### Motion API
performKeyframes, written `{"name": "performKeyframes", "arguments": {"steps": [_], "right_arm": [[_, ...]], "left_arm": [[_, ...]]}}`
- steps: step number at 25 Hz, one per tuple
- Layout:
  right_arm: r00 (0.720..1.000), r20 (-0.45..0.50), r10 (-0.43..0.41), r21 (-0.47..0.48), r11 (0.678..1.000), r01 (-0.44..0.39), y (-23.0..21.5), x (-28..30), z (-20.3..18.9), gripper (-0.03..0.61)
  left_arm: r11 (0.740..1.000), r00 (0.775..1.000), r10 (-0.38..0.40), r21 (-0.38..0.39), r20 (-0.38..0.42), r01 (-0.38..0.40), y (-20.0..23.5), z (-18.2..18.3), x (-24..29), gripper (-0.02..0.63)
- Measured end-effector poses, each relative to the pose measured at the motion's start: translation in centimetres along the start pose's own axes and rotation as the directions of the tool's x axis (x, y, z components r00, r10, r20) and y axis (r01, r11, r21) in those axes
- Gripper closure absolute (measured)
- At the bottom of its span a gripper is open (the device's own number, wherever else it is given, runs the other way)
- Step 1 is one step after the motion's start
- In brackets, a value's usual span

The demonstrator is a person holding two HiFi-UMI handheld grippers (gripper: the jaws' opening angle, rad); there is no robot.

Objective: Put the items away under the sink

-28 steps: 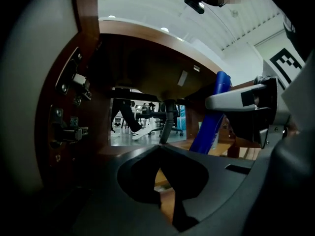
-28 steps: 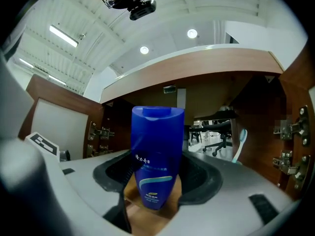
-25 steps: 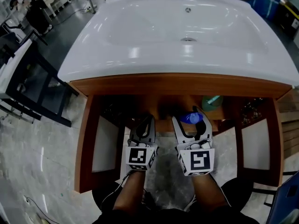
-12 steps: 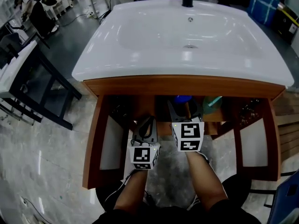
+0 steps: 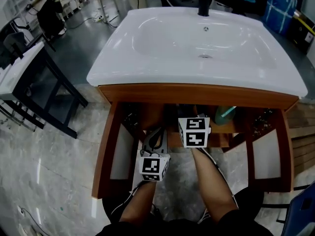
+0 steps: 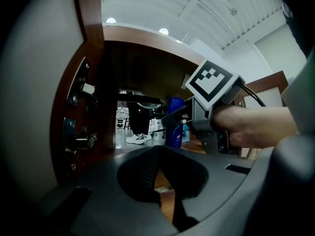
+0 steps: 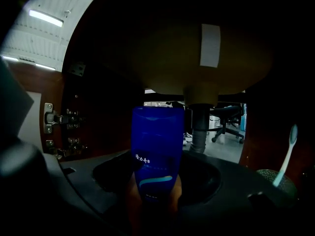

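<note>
**One bottle held inside the open sink cabinet**

Two grippers are seen at the cabinet (image 5: 197, 93) beneath the one white sink (image 5: 206, 33), whose two doors (image 5: 106, 156) are swung open.

One blue bottle (image 7: 156, 151) is clamped upright by the right gripper (image 7: 155, 193) at its lower part. It is held inside the cabinet, below the basin and just in front of the single drain pipe (image 7: 199, 127). Whether it touches the cabinet's surface cannot be told.

The left gripper (image 5: 157, 132) is closed on nothing and held at the cabinet's front, to the left of the right one.

One green cup (image 7: 278, 178) stands in the cabinet to the right of the bottle and apart from it. One toothbrush (image 7: 288, 149) is contained in it, head uppermost and tilted.
</note>
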State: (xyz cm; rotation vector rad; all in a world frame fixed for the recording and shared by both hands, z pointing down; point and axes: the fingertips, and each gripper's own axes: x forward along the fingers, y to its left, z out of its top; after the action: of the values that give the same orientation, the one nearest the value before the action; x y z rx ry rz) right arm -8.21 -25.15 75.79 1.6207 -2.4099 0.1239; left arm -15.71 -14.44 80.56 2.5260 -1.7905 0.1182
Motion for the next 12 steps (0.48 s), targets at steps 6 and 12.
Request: {"name": "performKeyframes", "arguments": {"steps": [6, 12], "right_arm": [[0.999, 0.028, -0.017, -0.019, 1.000, 0.017, 0.65, 0.64, 0.24, 0.295], [0.998, 0.050, -0.034, -0.007, 0.999, 0.035, 0.24, 1.04, 0.35, 0.295]], "left_arm": [[1.000, 1.000, -0.005, -0.008, -0.003, 0.005, 0.47, -0.11, -0.29, 0.595], [0.998, 1.000, -0.025, -0.065, -0.017, 0.024, 0.33, -0.86, -0.37, 0.595]]}}
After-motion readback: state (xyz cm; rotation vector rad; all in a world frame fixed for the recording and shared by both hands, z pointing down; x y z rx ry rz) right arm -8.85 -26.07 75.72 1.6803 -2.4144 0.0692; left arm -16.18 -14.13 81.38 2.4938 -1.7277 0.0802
